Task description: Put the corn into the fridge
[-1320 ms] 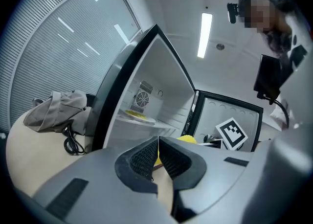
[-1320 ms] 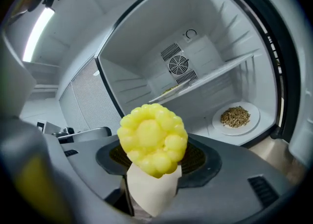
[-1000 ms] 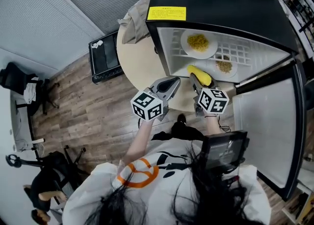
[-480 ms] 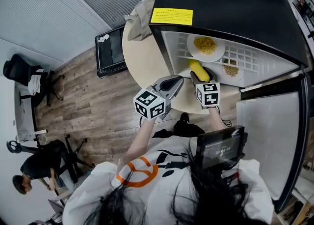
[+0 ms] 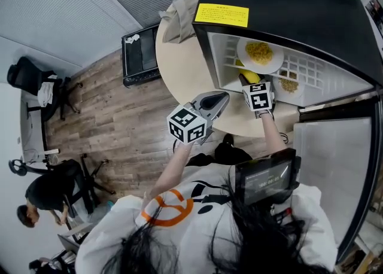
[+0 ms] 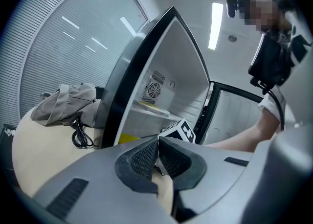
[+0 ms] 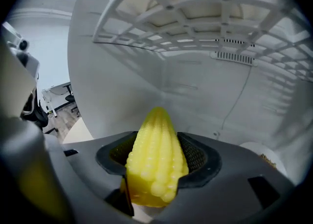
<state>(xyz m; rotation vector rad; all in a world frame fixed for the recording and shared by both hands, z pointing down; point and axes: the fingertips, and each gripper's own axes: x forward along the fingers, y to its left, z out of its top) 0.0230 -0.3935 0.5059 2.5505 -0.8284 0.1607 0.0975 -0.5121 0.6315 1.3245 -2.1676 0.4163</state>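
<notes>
My right gripper is shut on a yellow corn cob, tip pointing forward, inside the open black mini fridge. In the right gripper view the corn sits between the two pads below the white wire shelf, facing the fridge's white back wall. My left gripper hovers over the round table just outside the fridge, shut with nothing in it. The left gripper view shows its pads pressed together, with the right gripper's marker cube beyond them.
A plate of yellow food rests on the wire shelf; a second plate lies on the fridge floor to the right. The fridge door stands open at right. A grey bag and a black cable lie on the beige table.
My right gripper has carried the corn from the fridge's front edge deeper inside, under the wire shelf, rolling as it went. The left gripper has hardly moved.
</notes>
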